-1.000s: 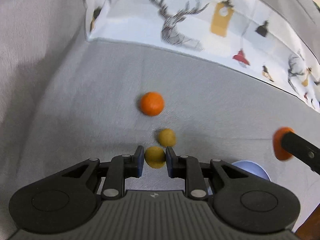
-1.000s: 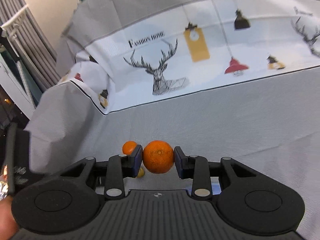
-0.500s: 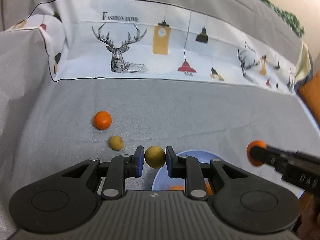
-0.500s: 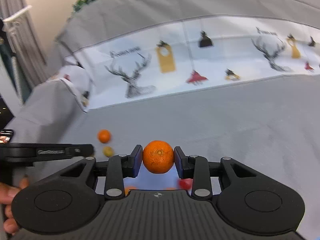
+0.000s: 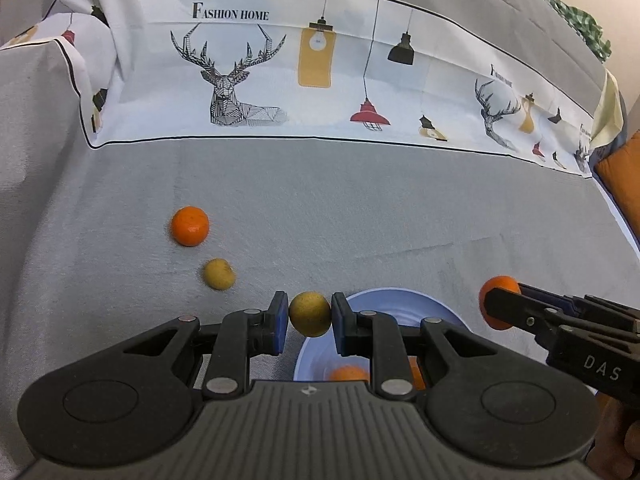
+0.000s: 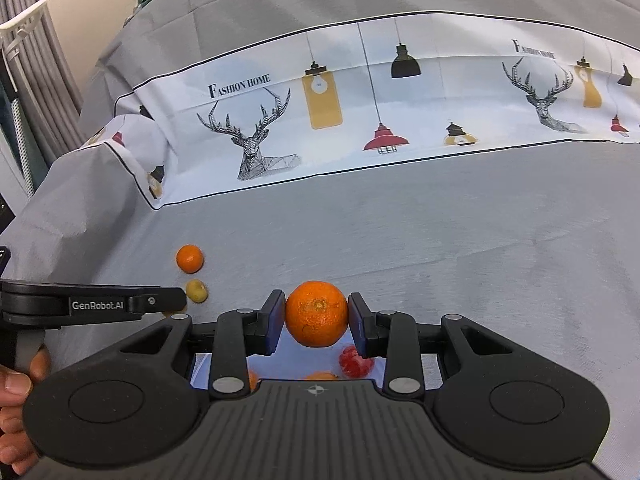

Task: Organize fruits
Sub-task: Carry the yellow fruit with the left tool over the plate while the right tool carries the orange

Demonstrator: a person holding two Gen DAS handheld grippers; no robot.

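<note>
My left gripper [image 5: 309, 322] is shut on a small yellow-brown fruit [image 5: 310, 314], held at the left rim of a light blue plate [image 5: 384, 308]. The plate holds orange fruits [image 5: 349, 373], mostly hidden by the gripper body. My right gripper [image 6: 317, 320] is shut on an orange [image 6: 317, 314] above the same plate [image 6: 296, 358], where a red fruit [image 6: 355, 361] lies. The right gripper and its orange [image 5: 498, 300] also show at the right of the left wrist view. A loose orange [image 5: 190, 226] and a loose yellow-brown fruit [image 5: 218, 274] lie on the grey cloth.
A grey cloth [image 5: 360, 208] covers a sofa-like surface, with a white printed band of deer and lamps [image 5: 304, 76] behind. The loose orange [image 6: 189, 258] and yellow-brown fruit [image 6: 197, 291] lie left of the plate. The left gripper's side [image 6: 92, 304] reaches in from the left.
My left gripper lifted the yellow-brown fruit off the cloth and carried it right to the plate's rim. My right gripper brought its orange over the plate.
</note>
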